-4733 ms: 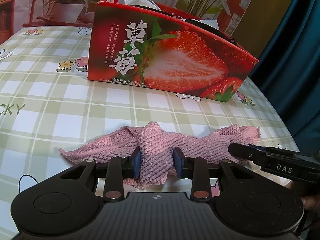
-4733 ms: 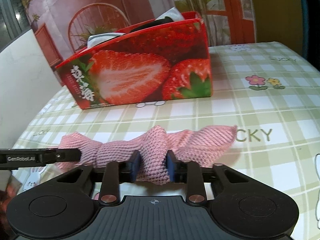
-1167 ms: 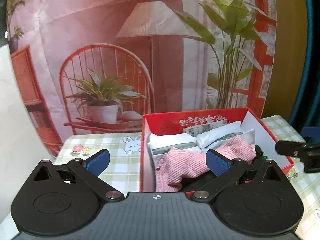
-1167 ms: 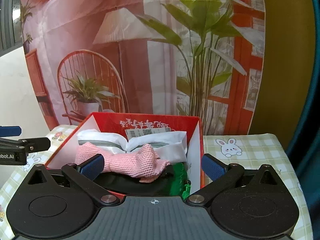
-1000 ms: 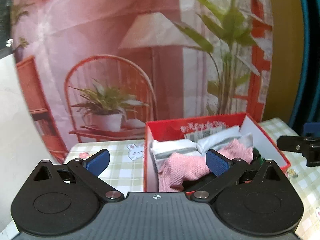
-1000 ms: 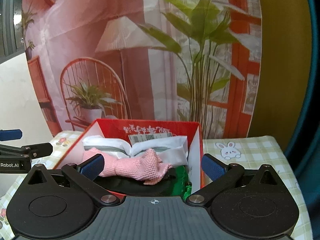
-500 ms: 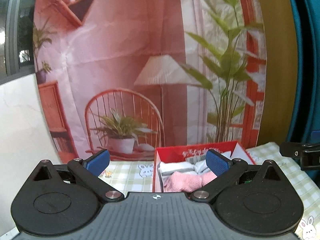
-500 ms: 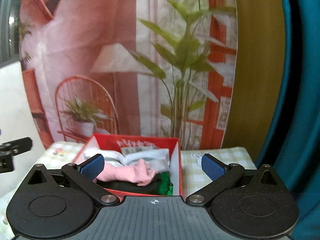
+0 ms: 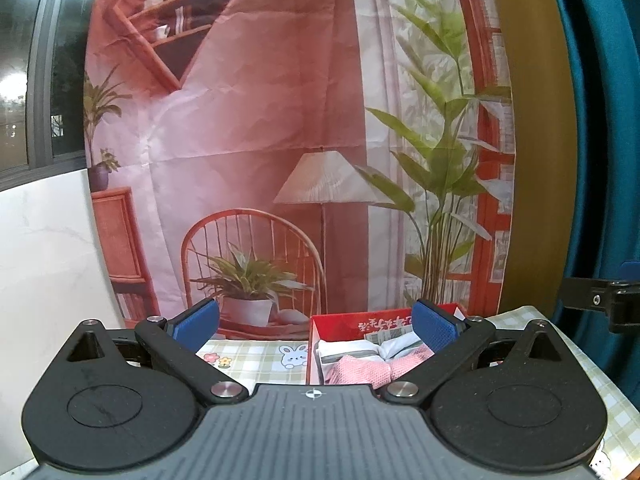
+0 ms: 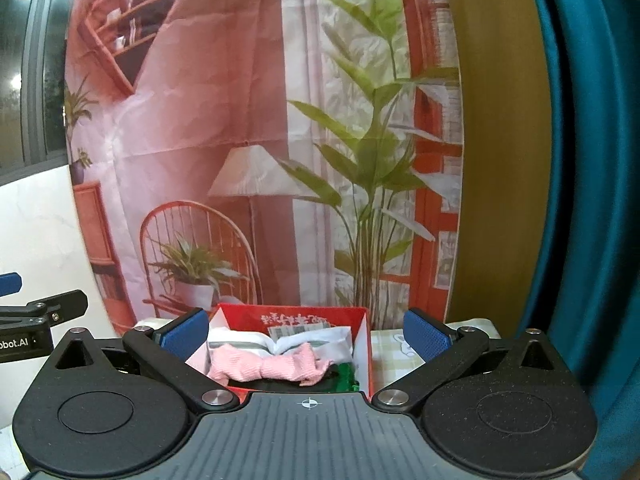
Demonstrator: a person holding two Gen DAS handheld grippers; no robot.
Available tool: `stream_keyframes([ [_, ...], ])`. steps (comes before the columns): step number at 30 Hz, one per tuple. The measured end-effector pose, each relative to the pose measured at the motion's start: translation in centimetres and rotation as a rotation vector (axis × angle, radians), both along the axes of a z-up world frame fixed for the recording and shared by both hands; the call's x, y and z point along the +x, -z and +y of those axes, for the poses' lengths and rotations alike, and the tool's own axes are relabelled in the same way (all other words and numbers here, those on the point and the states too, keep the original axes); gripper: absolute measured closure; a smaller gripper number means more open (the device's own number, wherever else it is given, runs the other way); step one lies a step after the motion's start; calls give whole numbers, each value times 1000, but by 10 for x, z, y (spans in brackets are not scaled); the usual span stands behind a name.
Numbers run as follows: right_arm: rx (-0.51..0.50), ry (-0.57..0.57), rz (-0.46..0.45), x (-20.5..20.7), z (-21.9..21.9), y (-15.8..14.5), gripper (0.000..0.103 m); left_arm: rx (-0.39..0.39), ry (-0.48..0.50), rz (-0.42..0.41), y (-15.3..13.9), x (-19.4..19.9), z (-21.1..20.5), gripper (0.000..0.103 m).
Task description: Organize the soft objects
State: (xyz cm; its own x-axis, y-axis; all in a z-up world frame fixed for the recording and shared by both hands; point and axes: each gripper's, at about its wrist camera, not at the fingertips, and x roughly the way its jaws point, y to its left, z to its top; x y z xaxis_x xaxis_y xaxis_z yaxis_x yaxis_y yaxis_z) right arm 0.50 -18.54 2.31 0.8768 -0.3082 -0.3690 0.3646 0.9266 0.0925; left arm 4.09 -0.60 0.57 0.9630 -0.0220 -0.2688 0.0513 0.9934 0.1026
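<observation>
The pink knitted cloth (image 10: 266, 366) lies inside the red box (image 10: 362, 354), draped across the top of the other folded things, at about 12 o'clock just past the right gripper (image 10: 304, 334) and toward 1 o'clock from the left gripper (image 9: 316, 322). Both grippers are spread wide and hold nothing, raised well clear of the box.

The cloth looks light, limp and loosely knit, so it should sag and bunch wherever it is taken; a pinch on the thick twisted middle, or one at each end, would likely carry it best. It is neither fragile nor slippery by the look of it.

Counted: one pink cloth, one red box, two white folded pieces (image 10: 240, 340) under the cloth, one green item (image 10: 344, 376) at the box's 4 o'clock corner, and something dark beneath, too hidden to name. The box stands on the checked worktop (image 9: 248, 356).

With the cloth in the box, this item appears put away.
</observation>
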Motion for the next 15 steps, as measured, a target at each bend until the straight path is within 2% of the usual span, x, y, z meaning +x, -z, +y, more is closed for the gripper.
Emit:
stream_keyframes([
  [15,-18,-7,7,-9,10,0,0,-5,-14,-6,0,-7,2,0],
])
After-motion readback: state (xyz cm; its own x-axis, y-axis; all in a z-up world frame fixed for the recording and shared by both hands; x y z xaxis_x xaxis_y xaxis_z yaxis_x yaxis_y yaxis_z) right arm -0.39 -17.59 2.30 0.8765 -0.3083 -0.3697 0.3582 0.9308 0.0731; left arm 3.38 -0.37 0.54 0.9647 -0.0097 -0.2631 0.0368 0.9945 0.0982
